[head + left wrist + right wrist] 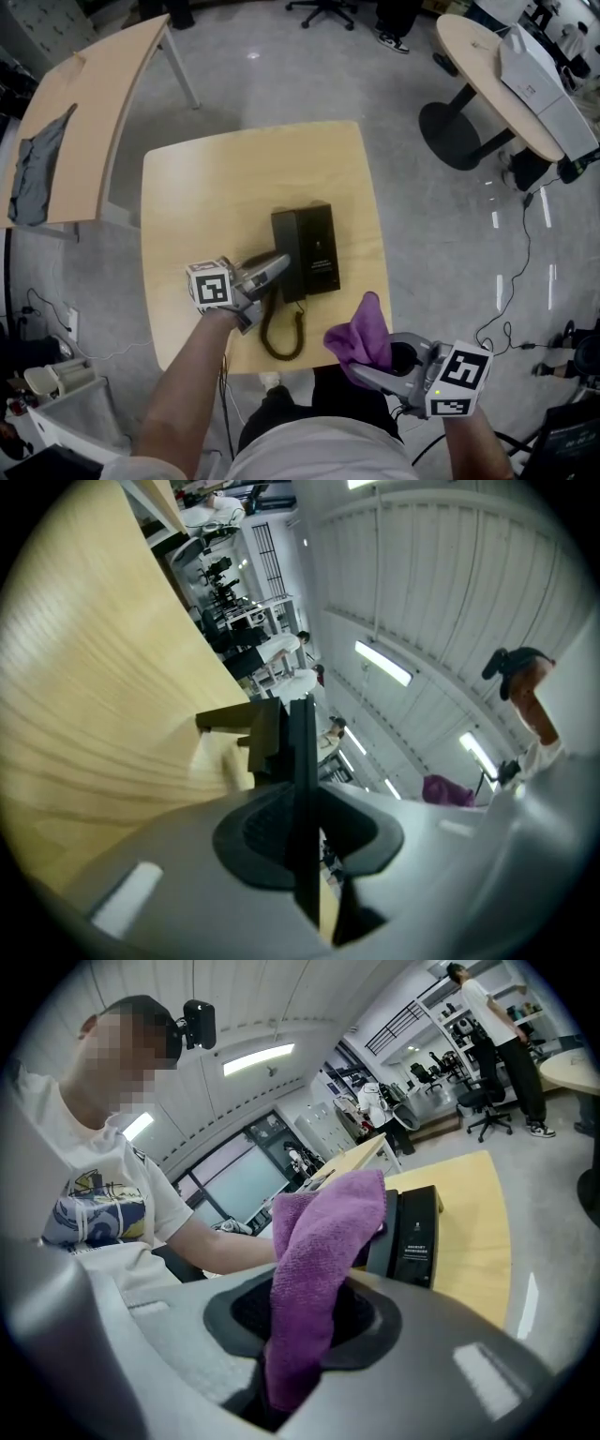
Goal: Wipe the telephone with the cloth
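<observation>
My left tongs (pixel 274 268) are clamped on the black plastic handset (pixel 285 236) at the left side of the black desk telephone (pixel 319 246), which lies on the square light wooden counter (pixel 225 178). My right tongs (pixel 367 373) grip the purple fleecy cloth (pixel 364 333) just off the counter's near edge, apart from the telephone.

Under my left gripper (pixel 281 267), a pale wooden table (pixel 216 178) stands on grey floor (pixel 422 244). On it, a black telephone (pixel 319 248) lies at that gripper's tips, its coiled cord (pixel 281 336) curling back toward me between it and my right gripper (pixel 367 373).
</observation>
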Tool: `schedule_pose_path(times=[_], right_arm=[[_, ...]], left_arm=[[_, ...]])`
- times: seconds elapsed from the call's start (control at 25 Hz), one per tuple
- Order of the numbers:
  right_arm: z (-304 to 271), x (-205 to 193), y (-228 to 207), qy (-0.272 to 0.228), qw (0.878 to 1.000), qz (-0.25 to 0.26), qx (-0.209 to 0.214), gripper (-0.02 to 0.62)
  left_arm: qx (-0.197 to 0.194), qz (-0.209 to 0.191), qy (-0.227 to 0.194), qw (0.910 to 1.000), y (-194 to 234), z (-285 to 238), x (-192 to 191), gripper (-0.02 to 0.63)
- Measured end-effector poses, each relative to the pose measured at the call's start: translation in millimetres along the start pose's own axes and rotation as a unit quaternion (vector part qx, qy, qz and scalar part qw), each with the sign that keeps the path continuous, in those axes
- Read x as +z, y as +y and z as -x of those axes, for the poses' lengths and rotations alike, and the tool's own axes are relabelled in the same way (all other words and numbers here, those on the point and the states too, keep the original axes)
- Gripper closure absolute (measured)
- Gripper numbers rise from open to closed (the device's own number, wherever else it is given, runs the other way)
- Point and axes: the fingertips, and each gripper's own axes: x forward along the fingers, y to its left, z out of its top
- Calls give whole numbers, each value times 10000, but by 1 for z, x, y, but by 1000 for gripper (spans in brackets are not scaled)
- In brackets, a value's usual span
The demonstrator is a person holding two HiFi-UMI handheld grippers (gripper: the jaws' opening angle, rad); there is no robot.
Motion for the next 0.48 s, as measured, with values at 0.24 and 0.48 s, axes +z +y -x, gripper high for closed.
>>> schedule_pose_path(times=[0.24,0.48], right_arm=[[2,3,-6,44,10000,-78,23,499],[1,1,-8,70,9999,-100,77,499]], left_arm=[[-59,148,-104,9998,6,-3,-3,520],[-137,388,-182,9990,6,-5,-2,520]])
